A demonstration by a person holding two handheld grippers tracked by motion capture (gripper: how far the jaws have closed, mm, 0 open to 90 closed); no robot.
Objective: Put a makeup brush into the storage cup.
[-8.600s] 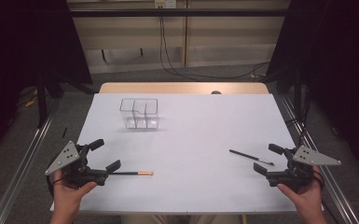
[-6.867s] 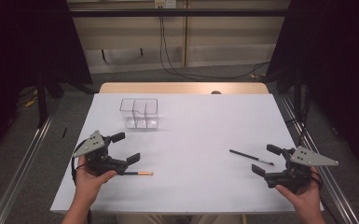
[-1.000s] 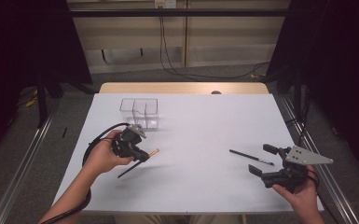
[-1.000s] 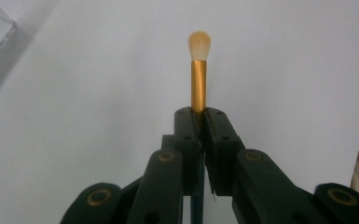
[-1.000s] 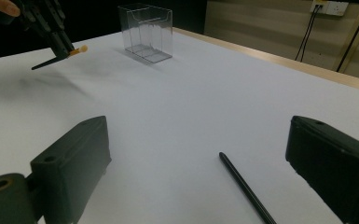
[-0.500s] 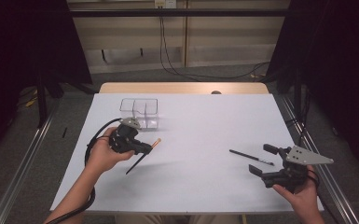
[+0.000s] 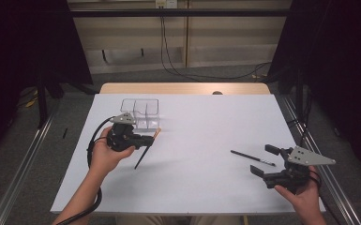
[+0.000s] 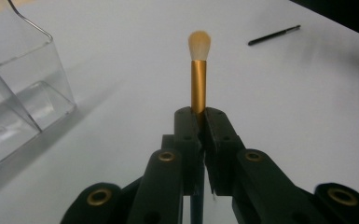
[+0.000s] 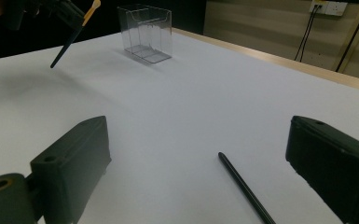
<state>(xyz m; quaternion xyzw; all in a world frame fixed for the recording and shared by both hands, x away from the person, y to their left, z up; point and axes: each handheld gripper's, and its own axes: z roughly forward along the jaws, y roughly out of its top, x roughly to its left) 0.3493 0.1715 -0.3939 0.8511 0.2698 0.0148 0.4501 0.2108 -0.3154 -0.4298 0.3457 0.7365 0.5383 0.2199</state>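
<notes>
My left gripper (image 7: 148, 139) is shut on a makeup brush (image 7: 145, 149) with a black handle, gold ferrule and cream bristles. It holds the brush tilted above the white table, bristle end up, just in front of a clear acrylic organizer (image 7: 140, 112). In the left gripper view the jaws (image 8: 198, 116) clamp the brush (image 8: 198, 70) at the ferrule, with the organizer (image 8: 23, 98) to the left. My right gripper (image 7: 264, 159) rests open near the table's right front, close to a thin black brush (image 7: 253, 158) lying flat. That thin brush (image 9: 245, 186) lies between its wide-apart jaws (image 9: 200, 140).
The white table sheet (image 7: 201, 131) spans the work area, with a wooden edge (image 7: 183, 88) at the back. The organizer (image 9: 147, 32) has several upright compartments. A cable trails from the left gripper along the forearm. Metal rails run beside the table.
The left gripper has carried the gold brush up and back toward the organizer, with the brush now held steeper. The right gripper and the thin black brush have stayed put.
</notes>
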